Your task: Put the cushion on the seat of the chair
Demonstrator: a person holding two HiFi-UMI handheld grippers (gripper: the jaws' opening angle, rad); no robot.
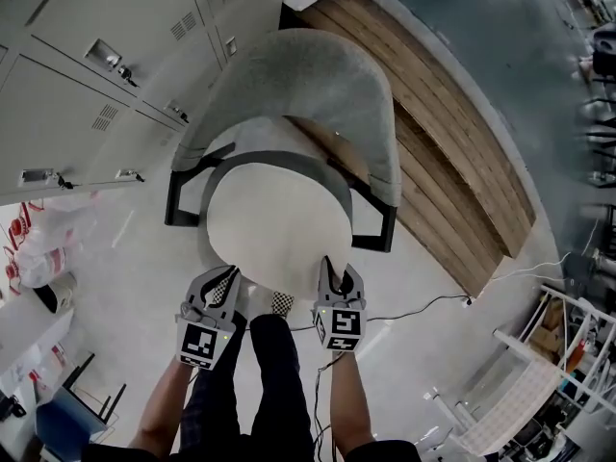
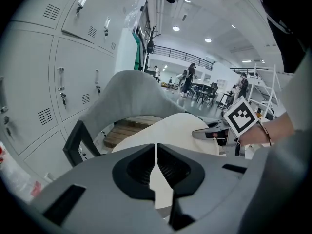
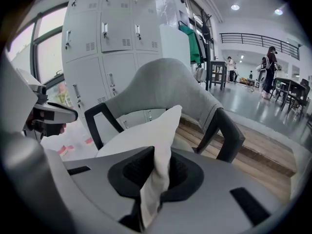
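Head view: the round white cushion [image 1: 279,218] lies over the middle of the chair [image 1: 318,85], between the black armrests [image 1: 183,195] and in front of the curved grey backrest [image 1: 289,70]; whether it rests fully down cannot be told from here. The left tool [image 1: 225,281] and the right tool [image 1: 339,277] sit side by side at the cushion's near edge, above the person's leg [image 1: 279,383]. Grey lockers [image 1: 87,56] stand to the left, and a wooden platform [image 1: 452,171] runs behind the chair.

Left gripper view: the left tool [image 2: 156,155] has its jaws pressed together on a thin fold of the cushion [image 2: 170,128], with pale fabric showing in the slit between them; the right tool [image 2: 210,133] grips the same edge just beside it; the backrest [image 2: 131,89] rises beyond, lockers [image 2: 63,82] at the left.

Right gripper view: the right tool [image 3: 156,172] pinches the cushion [image 3: 146,133], whose edge stands up out of the jaws and slopes away towards the backrest [image 3: 165,84]; an armrest [image 3: 226,135] shows at the right and the left tool [image 3: 48,115] at the left.
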